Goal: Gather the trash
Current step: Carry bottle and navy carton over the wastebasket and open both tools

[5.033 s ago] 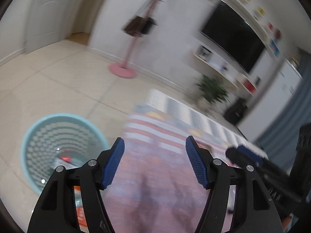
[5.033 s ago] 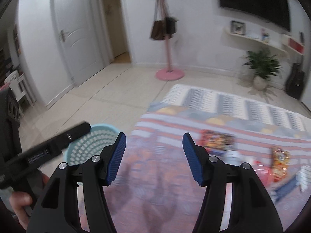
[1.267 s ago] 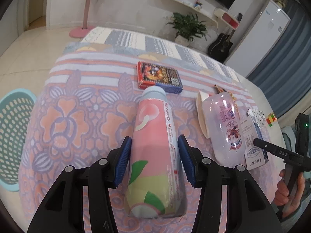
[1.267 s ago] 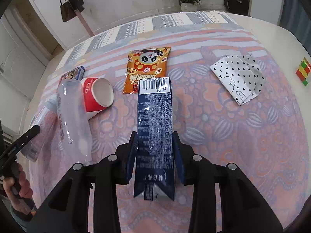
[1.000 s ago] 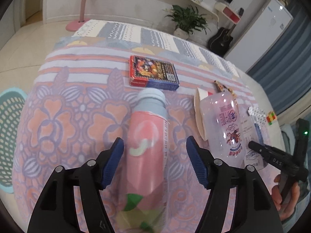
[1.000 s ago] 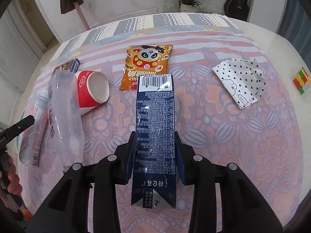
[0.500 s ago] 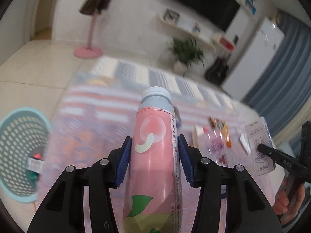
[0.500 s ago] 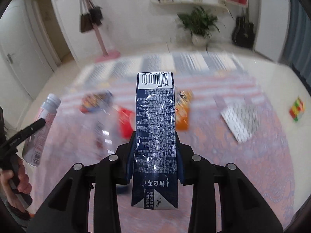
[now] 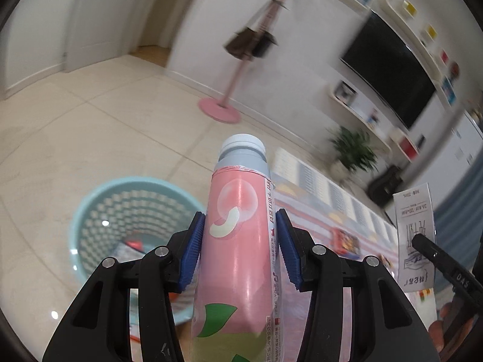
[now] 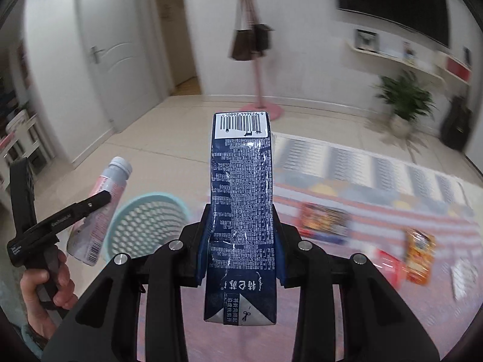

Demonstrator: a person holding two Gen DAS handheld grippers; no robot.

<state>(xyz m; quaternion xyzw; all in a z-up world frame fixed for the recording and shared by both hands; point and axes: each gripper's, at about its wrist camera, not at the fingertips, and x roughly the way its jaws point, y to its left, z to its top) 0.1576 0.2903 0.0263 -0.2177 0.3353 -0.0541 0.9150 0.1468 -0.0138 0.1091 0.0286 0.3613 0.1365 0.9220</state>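
A home living room — wall television (image 9: 389, 69), coat stand (image 10: 258, 60), potted plant (image 10: 403, 99), patterned rug (image 10: 377, 181)

Basket (image 9: 129, 205) on floor, left of table (image 10: 377, 211).

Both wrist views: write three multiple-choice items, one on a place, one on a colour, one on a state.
1. Where does the basket stand?
A. on the floor
B. on a shelf
C. on the bedspread

2. What colour is the bottle label?
A. green
B. pink
C. black

3. How is the right gripper?
A. open, empty
B. shut on the carton
C. shut on the basket

Answers: 1 A, tiles surround it; 2 B, pink wrap between the left gripper pads; 3 B, both pads press the carton's sides.
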